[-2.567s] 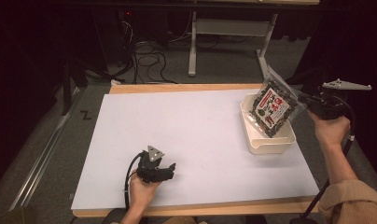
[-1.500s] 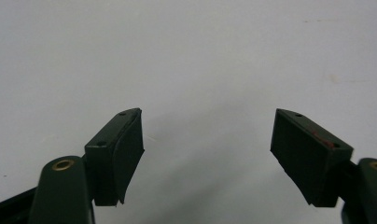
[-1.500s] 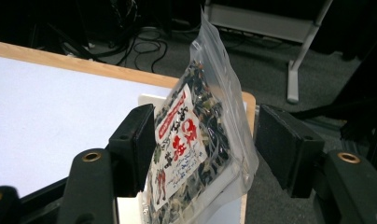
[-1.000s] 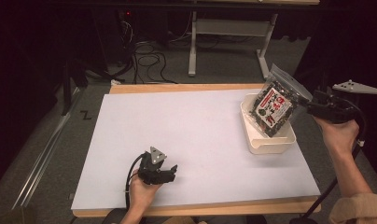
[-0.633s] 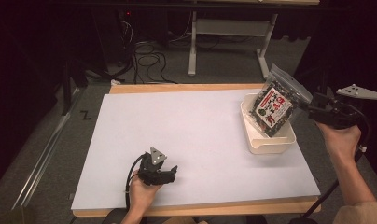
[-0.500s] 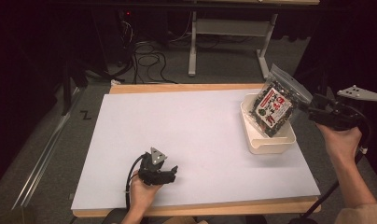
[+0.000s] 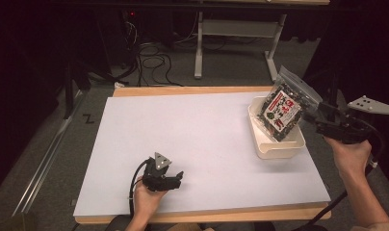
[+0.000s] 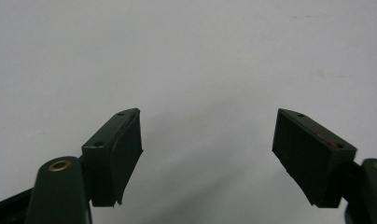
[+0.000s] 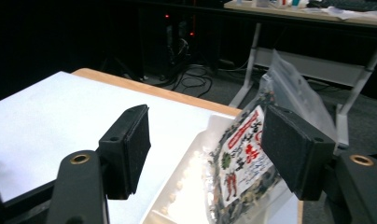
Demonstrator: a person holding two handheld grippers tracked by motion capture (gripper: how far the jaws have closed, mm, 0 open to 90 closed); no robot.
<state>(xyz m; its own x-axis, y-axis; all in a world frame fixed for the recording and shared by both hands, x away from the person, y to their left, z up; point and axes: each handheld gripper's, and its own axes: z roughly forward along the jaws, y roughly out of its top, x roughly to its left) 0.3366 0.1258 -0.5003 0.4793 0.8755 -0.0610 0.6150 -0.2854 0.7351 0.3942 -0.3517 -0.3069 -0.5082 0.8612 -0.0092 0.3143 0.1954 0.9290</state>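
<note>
Between right tongs [image 9: 205, 154], printed packet [image 9: 242, 158]

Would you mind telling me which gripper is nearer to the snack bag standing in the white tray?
The right gripper is nearer, open just off the snack bag in the white tray. The left gripper rests far across the table, near the front edge.

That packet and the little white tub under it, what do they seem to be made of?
The snack packet looks like thin glossy clear plastic film: it crinkles and glints, and dark contents show through. The tub seems smooth cream-white moulded plastic, with rounded corners and a slight sheen.
</note>
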